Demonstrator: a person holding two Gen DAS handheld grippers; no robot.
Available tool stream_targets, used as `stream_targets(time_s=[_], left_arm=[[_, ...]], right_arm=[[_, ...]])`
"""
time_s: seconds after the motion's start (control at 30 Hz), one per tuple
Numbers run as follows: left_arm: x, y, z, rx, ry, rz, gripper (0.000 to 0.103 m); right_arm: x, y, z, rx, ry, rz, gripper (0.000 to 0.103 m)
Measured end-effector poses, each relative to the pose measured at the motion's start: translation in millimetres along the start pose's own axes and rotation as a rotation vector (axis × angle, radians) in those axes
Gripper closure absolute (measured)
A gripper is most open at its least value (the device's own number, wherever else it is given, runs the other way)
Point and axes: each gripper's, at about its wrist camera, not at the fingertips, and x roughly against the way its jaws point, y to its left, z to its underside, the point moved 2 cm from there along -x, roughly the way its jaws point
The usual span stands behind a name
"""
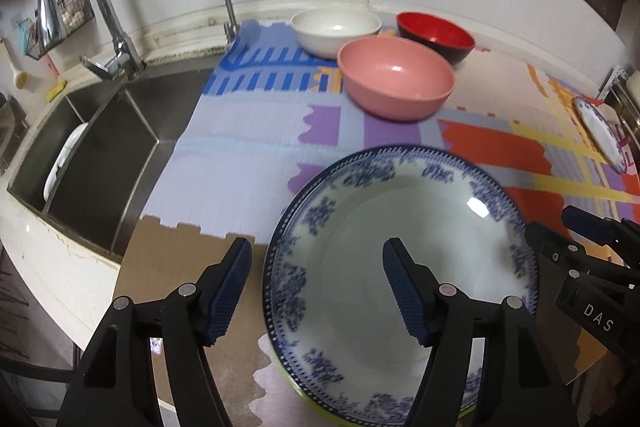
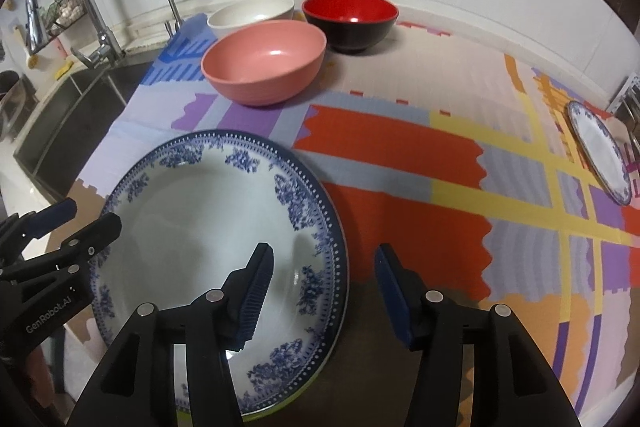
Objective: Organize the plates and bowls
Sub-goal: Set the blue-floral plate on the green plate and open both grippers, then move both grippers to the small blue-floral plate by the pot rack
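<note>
Blue-patterned plate point(image 1: 400, 267) lying flat on patchwork mat point(image 2: 400, 147) at near edge of table, atop something with green rim.

Left tool point(image 1: 318, 287) standing spread, straddling plate's left rim, pads not pressing.

Right tool point(image 2: 324, 291) spread likewise, straddling right rim.

Pink bowl point(image 1: 396, 83), white bowl point(image 1: 336, 33), red bowl point(image 1: 436, 35) sitting clustered behind plate.

Second plate point(image 2: 600, 151) lying far right.

Sink point(image 1: 100, 155) at left.

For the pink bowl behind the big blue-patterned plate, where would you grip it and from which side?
Grip the pink bowl by its near rim, coming from above: it sits upright and open, the white bowl crowds its back, and the front wall probably stands clear.
</note>
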Motion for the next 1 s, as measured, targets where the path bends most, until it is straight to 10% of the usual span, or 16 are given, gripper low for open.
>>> stream_targets(time_s=[1.0], left_arm=[[53, -161, -81, -0.193, -0.251, 0.12, 0.017]], right_arm=[[66, -150, -24, -0.182, -0.201, 0.125, 0.039]])
